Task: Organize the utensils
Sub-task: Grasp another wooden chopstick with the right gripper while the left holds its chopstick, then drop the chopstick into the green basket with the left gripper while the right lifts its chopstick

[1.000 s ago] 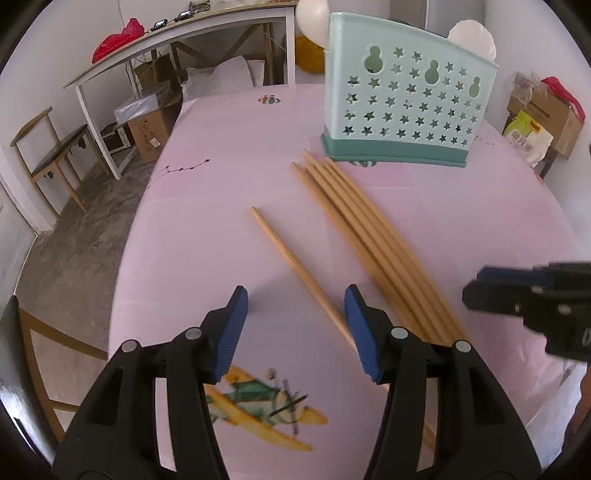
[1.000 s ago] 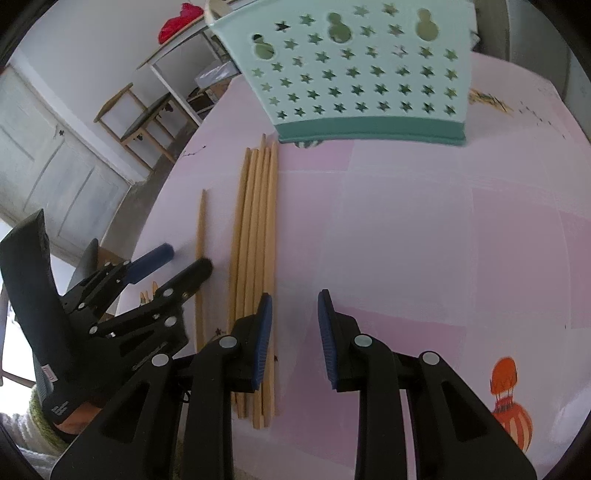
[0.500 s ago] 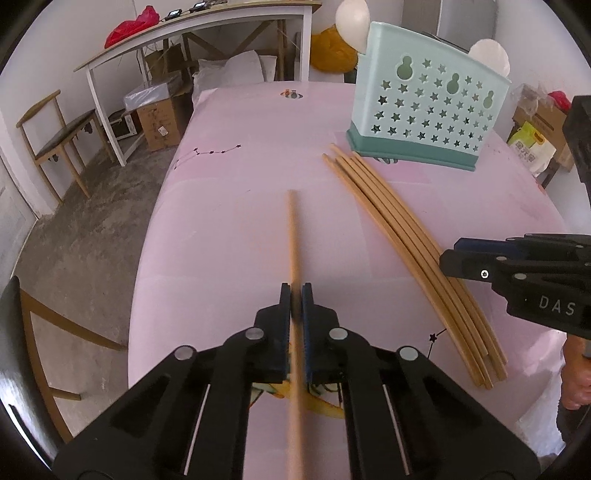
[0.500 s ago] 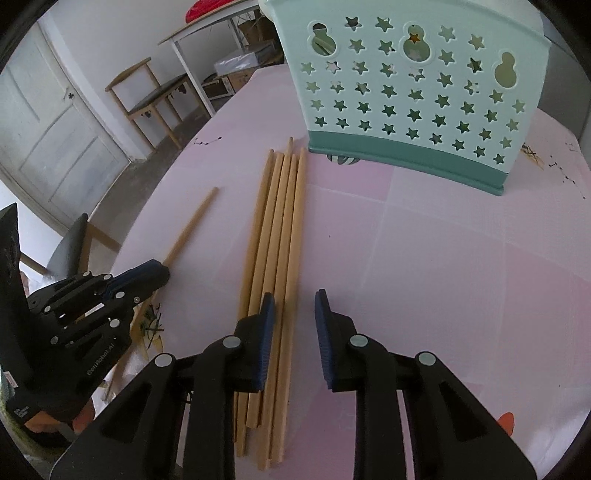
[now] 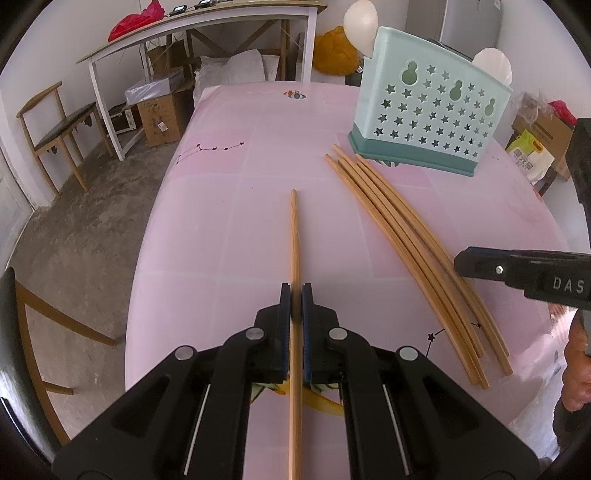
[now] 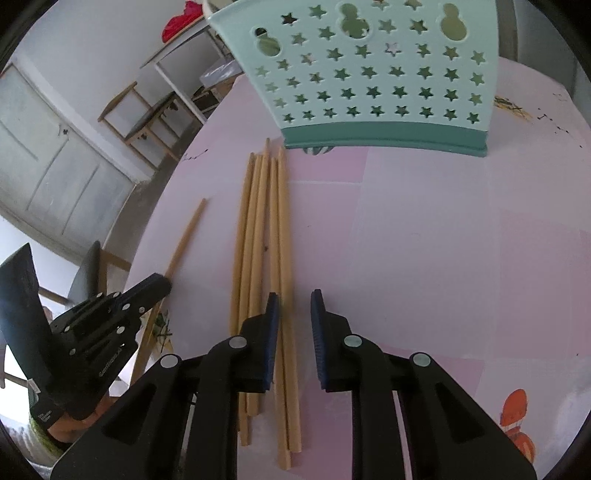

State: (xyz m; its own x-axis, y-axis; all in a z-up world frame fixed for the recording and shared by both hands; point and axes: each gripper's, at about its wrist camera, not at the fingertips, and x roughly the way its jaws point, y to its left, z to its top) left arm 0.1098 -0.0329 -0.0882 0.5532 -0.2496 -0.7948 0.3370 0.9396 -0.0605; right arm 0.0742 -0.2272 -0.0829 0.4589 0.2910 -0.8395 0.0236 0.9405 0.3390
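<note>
My left gripper (image 5: 295,291) is shut on a single wooden chopstick (image 5: 294,236), which points straight ahead over the pink table. The same chopstick (image 6: 186,230) and left gripper (image 6: 155,286) show at the left in the right wrist view. Several more chopsticks (image 5: 410,243) lie side by side to its right, running towards a mint-green star-punched utensil holder (image 5: 428,118). My right gripper (image 6: 293,299) is open a little and empty, low over the near end of that bundle (image 6: 264,236), with the holder (image 6: 373,74) beyond.
The pink table (image 5: 229,206) has its left edge close to the held chopstick. Chairs (image 5: 59,125) and a white desk (image 5: 207,29) stand on the floor to the left. Bags and boxes (image 5: 535,147) sit at the far right.
My left gripper has closed on the lone chopstick and lined up along it. My right gripper has moved forward over the bundle and stays slightly open.
</note>
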